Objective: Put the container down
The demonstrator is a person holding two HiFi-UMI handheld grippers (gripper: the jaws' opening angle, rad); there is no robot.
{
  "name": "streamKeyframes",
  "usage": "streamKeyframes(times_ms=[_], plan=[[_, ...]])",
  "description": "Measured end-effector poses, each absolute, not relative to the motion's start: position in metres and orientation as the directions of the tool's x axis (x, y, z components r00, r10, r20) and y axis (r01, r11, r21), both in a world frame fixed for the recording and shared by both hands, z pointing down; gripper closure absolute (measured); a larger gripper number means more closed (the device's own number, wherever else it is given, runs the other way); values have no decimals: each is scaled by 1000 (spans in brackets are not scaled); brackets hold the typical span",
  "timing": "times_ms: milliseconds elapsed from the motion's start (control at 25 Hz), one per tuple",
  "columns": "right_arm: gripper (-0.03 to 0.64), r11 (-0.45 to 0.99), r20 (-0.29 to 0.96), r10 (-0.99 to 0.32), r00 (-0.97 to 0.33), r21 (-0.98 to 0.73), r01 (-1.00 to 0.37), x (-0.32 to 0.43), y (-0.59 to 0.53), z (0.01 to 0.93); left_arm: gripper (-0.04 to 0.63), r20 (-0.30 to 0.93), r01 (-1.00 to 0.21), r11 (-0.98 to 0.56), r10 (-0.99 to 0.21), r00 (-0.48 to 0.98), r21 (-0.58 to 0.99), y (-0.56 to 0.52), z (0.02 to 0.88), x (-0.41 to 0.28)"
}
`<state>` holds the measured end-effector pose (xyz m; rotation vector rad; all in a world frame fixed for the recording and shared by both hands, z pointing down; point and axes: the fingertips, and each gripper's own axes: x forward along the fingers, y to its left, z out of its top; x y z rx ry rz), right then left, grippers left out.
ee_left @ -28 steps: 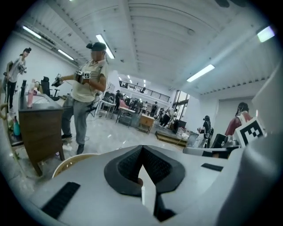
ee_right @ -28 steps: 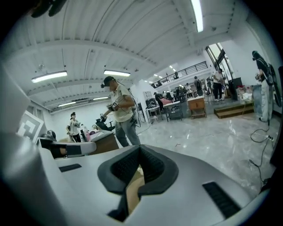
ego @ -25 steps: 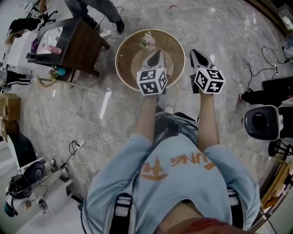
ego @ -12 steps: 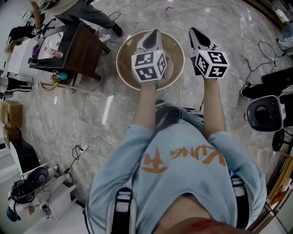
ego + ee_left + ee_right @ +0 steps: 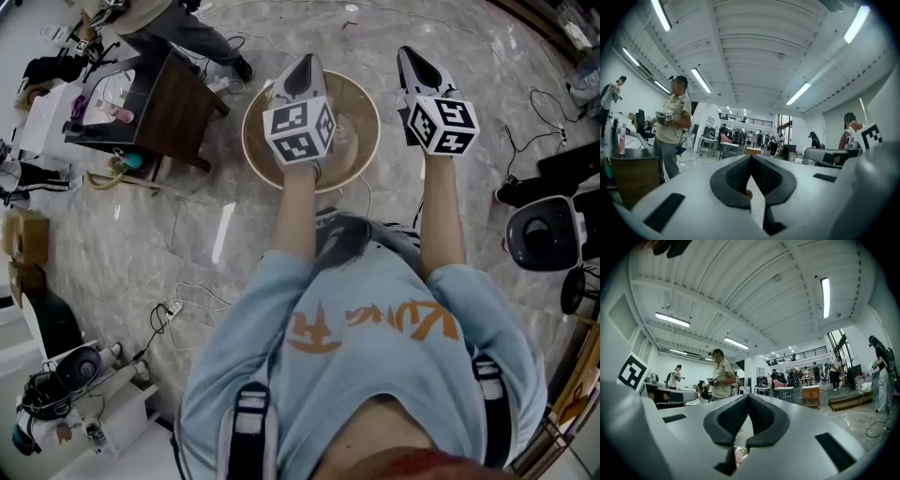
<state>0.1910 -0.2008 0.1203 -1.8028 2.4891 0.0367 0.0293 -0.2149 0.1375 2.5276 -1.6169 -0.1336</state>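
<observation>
You're on glossy grey marble floor [image 5: 122,244], loose cables [image 5: 174,307] trailing over it. Dark wooden table [image 5: 178,108] upper left in head view (cluttered top). Overhead: white ribbed ceiling [image 5: 754,51], long tube lights [image 5: 701,80] lit. White walls [image 5: 689,367]; mezzanine railing [image 5: 806,354] at far end, wooden cabinet [image 5: 811,394] below. Low wooden step platform [image 5: 848,401] at right in right gripper view.

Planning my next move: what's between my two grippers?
Head view: the basket, its right rim, and marble floor, below the left gripper and right gripper.
</observation>
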Motion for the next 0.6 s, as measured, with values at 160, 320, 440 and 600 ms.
streamKeyframes(times_ms=[160, 320, 440, 600], plan=[[604, 310, -64, -949, -309, 1, -951, 196, -199, 122, 572, 0, -890, -431, -900, 436, 151, -216, 141, 41], [604, 309, -56, -949, -310, 19, -951, 198, -195, 122, 572, 3, -885, -445, -893, 450, 140, -214, 141, 50], [604, 311, -55, -949, -312, 21, -950, 199, -193, 122, 572, 3, -883, -450, -891, 454, 136, -213, 140, 52], [604, 320, -54, -946, -321, 27, -947, 200, -196, 123, 572, 5, -881, -455, -888, 460, 130, -217, 141, 57]])
